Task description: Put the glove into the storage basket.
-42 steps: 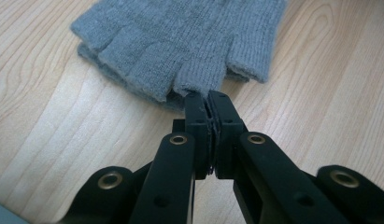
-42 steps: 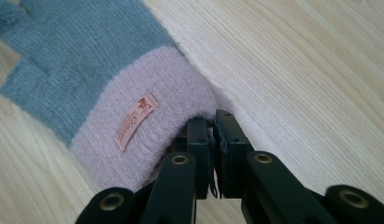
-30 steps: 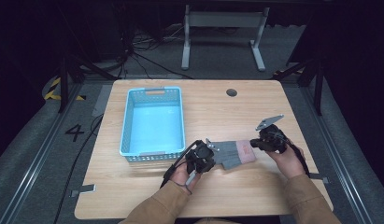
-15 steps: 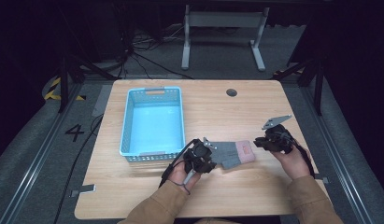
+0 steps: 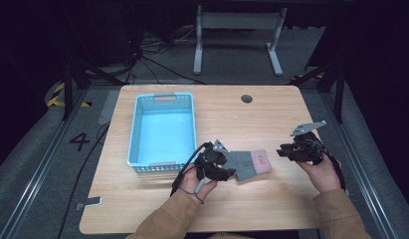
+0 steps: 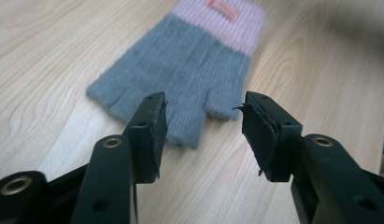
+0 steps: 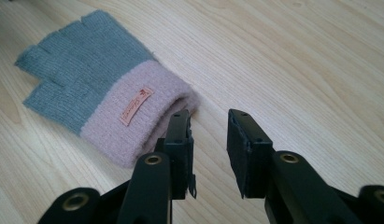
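Grey knitted fingerless glove [image 5: 249, 164] with a pink cuff and a small sewn label, laid flat on the wooden worktop [image 5: 271, 114], released by both tools. Left hand-held gripper [image 5: 226, 173]: jaws have just been opening and are parted, nothing pressed between the pads; in the left gripper view the glove [image 6: 189, 70] is seen just ahead of the jaws, its finger stubs nearest and partly between the tips, the cuff at the far end. Right hand-held gripper [image 5: 282, 152]: jaws likewise have just been opening and are parted, empty; in the right gripper view the glove [image 7: 96, 102] is found ahead and to the left of the jaws, cuff end nearest, one jaw just beside the cuff's edge but not clamped on it. Long axis: the glove is stretched on a line running from one gripper to the other, finger end toward the left tool, cuff toward the right. Nearness: the left gripper is judged the closer, its tips at the finger end; the right is set a little apart from the cuff. Blue plastic basket [image 5: 162, 130], empty, is placed beyond and to the outer side of the left gripper; a transfer there would be judged best begun by the left.
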Available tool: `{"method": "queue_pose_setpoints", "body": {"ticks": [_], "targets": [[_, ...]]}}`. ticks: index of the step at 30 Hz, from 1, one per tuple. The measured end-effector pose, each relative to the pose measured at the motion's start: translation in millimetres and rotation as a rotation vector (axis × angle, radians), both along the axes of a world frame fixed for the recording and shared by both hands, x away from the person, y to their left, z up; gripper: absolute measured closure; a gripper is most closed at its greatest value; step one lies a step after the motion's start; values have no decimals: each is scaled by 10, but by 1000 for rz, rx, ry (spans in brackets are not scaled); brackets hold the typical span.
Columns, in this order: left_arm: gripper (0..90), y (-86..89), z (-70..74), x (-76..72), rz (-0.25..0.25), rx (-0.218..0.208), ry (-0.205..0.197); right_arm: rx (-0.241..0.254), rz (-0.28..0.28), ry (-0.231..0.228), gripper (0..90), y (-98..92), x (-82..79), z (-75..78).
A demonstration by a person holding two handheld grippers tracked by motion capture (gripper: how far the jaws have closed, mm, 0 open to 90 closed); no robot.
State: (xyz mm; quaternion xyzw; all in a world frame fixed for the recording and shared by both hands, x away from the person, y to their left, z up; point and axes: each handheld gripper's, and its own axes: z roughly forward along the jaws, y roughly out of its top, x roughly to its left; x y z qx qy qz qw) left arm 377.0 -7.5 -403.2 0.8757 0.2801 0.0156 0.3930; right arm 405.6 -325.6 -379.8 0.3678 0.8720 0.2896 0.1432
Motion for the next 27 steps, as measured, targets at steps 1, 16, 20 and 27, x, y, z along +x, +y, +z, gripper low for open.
{"method": "queue_pose_setpoints", "body": {"ticks": [1, 16, 20, 27], "targets": [[483, -2, 14, 2, 0, -8, -2, 5, -4, -1, 689, -14, -10, 13], [328, -141, 101, 128, 0, -35, -16, 55, -17, -30, 658, -156, -76, 139], [269, -215, 45, 191, -1, 5, -23, 56, -17, -32, 654, -172, -88, 133], [164, -329, -66, 319, 2, 19, -3, 63, -32, -37, 646, -241, -147, 141]]}}
